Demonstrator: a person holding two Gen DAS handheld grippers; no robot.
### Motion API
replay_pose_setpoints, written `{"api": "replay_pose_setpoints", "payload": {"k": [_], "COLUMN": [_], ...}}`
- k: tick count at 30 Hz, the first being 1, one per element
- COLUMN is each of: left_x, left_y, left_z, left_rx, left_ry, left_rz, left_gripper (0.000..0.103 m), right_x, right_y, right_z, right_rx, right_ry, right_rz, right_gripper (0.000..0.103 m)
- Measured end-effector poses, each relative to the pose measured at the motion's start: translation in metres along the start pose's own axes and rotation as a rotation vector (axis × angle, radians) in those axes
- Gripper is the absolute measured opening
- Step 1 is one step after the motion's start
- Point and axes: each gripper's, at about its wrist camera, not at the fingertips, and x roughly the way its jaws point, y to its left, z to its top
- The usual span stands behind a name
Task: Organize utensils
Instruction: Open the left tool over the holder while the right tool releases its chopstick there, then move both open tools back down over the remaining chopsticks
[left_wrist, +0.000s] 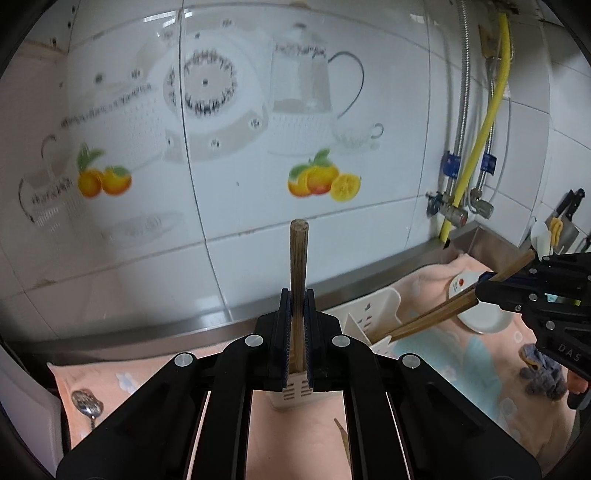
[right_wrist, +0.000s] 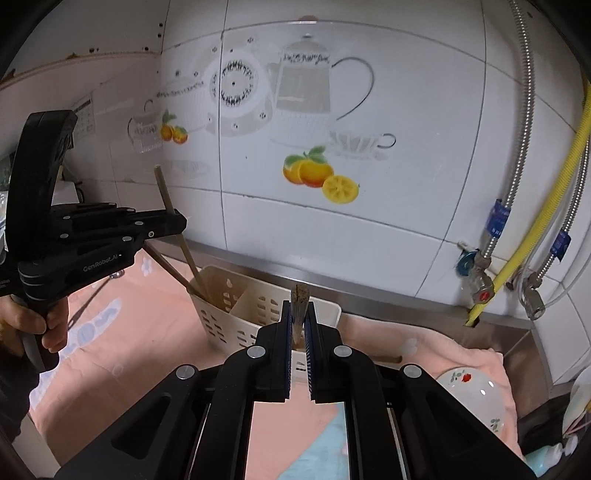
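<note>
White tile printed with teapots and oranges backs a steel-edged tabletop (right_wrist: 406, 306) spread with a pink towel (right_wrist: 147, 332).

Nearest in the left wrist view, the left gripper (left_wrist: 298, 332) is clenched on a wooden chopstick (left_wrist: 298, 258), gripping it low on the shaft. Its long axis stands nearly upright, the blunt end pointing up at the wall and the lower end running down into a white slotted utensil holder (left_wrist: 373, 314) just beyond the fingers. Near the bottom edge a second brown stick tip (left_wrist: 341, 432) lies on the towel, and a metal spoon (left_wrist: 86, 402) rests at the far left.

In the right wrist view, the right gripper (right_wrist: 298, 332) grasps a pair of chopsticks (left_wrist: 432, 314); from the left camera they slant down and leftward, their tips dipping into the holder's near compartment.

These sticks look light, stiff and fairly smooth. A hold near the middle or the thick end would probably keep them from pivoting, and a firm pinch seems safe, since they are unlikely to crush. Held close to one end, they may well swing.

Farther right, a white bowl with a red flower (right_wrist: 472, 391) lies on the towel, with taps and a yellow hose (right_wrist: 546, 206) behind it.
</note>
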Motion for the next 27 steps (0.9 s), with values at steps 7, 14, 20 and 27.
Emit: {"api": "replay_pose_setpoints", "payload": {"k": [7,14,20,27], "left_x": [0.000,-0.020,-0.049,-0.074], "left_y": [0.002,0.000,-0.002,-0.006], "left_z": [-0.007,-0.010,-0.030,-0.068], "left_rx": [-0.004,-0.005,-0.020,-0.030], "left_ry": [0.001,-0.031,-0.051,-0.040], "left_rz": [-0.008,-0.007,-0.018,-0.038], "left_gripper": [0.007,0.032,0.050,0.059], "right_x": [0.006,-0.012,-0.038,-0.055], "right_y": [-0.001,0.004,0.014,0.039], "right_z": [-0.002,-0.001,-0.021,-0.066], "right_rx": [0.017,0.011,0.006,-0.023], "right_ry": [0.001,-0.042,-0.080,-0.078], "right_rz": [0.004,-0.003,0.005,0.008], "right_gripper": [0.007,0.016,0.026,0.033]}}
